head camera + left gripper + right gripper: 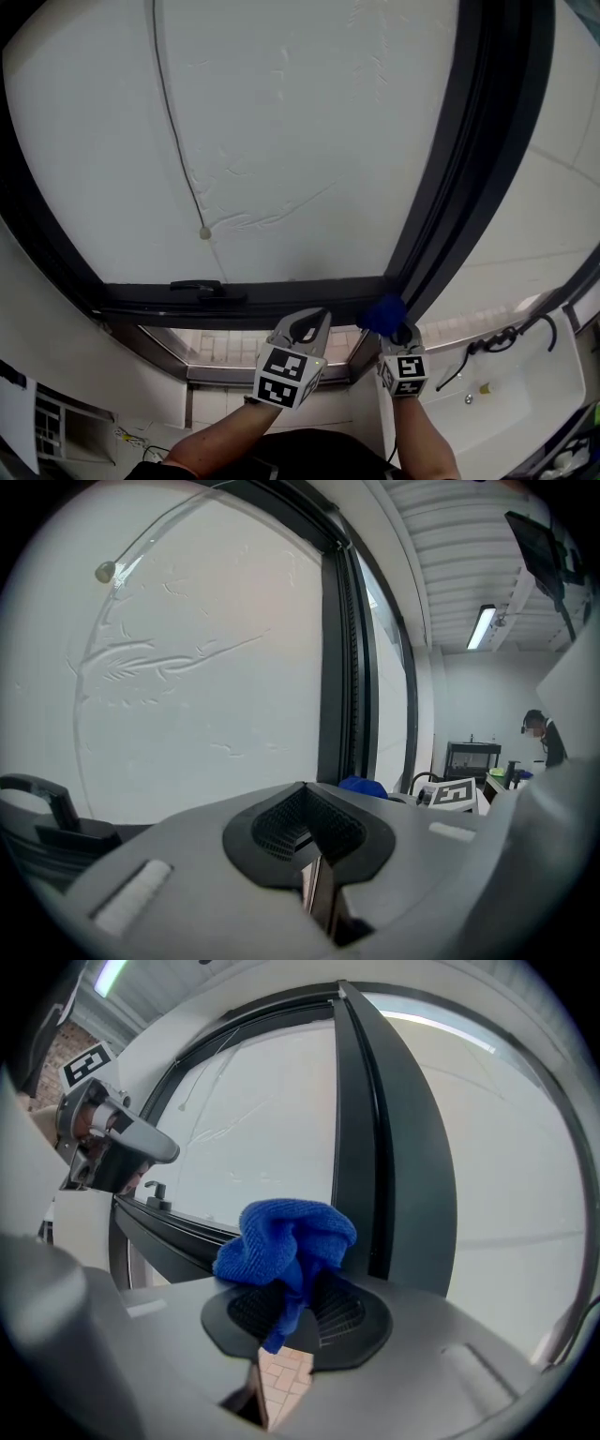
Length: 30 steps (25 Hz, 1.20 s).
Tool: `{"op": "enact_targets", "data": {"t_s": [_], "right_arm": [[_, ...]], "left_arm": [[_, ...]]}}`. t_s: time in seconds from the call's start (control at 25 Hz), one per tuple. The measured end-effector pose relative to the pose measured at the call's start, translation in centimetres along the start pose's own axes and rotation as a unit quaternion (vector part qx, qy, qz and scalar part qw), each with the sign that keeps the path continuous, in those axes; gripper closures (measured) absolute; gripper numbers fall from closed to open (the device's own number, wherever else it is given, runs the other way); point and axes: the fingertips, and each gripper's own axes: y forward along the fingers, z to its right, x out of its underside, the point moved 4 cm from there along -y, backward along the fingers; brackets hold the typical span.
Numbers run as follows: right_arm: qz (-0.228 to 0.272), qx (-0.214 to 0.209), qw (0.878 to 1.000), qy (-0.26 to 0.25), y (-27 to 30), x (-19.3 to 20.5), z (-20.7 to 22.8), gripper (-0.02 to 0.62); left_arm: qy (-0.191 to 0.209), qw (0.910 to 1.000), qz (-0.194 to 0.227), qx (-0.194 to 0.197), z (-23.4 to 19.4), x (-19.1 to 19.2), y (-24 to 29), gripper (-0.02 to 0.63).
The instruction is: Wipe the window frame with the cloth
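Head view, step: the right tool [398,330] carries the blue cloth [382,314] at the bottom corner of the window frame [281,295], where the lower rail meets the dark upright [469,141]. The wipe looks to be at its corner stage.
Head view, left tool: the left tool [314,323] hangs just below the lower rail, near the right tool, and takes no part.
Head view, room: the rail runs free to the left as far as the latch handle [197,286]. A blind cord [178,141] hangs in front of the pane, well apart from the cloth.
Left gripper view, state: the left tool [305,803] has its jaws together with nothing between them. The blue cloth [364,786] shows just beyond, at the foot of the upright [342,667].
Right gripper view, state: the right tool [295,1307] is clamped on the blue cloth [286,1241], which bunches above the jaws, close to the upright [375,1147]. Contact cannot be told.
Right gripper view, next move: judged, press the bunched cloth onto the frame and draw it up the upright or along the lower rail [178,1232], keeping the hard jaws off the glass.
Right gripper view, edges: the left tool [122,1138] and the latch handle [155,1192] stand along the rail, so a leftward stroke has less room than an upward one.
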Motion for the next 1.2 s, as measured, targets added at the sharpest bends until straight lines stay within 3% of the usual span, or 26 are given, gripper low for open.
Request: {"op": "enact_targets", "data": {"t_s": [0.24, 0.6, 0.8, 0.96, 1.2], "right_arm": [[-0.04, 0.011, 0.999, 0.006, -0.8, 1.4, 1.5, 0.512], [-0.028, 0.007, 1.0, 0.01, -1.2, 1.5, 1.8, 0.515], [-0.017, 0.011, 1.0, -0.002, -2.7, -1.3, 1.4, 0.517], [0.011, 0.04, 0.999, 0.036, -4.0, -5.2, 1.6, 0.517], [0.043, 0.069, 0.992, 0.092, -6.2, -7.3, 1.0, 0.517]], "left_arm": [[-0.004, 1.0, -0.002, -0.001, 0.9, 0.0, 0.7, 0.612], [-0.004, 0.9999, -0.007, -0.014, 0.5, 0.3, 0.2, 0.612], [-0.008, 0.9999, -0.006, -0.013, 0.0, 0.2, -0.5, 0.612], [-0.001, 1.0, -0.001, -0.007, -0.8, -0.6, -1.8, 0.612], [0.007, 0.9999, 0.005, -0.01, -3.6, -1.4, -5.3, 0.612]]}}
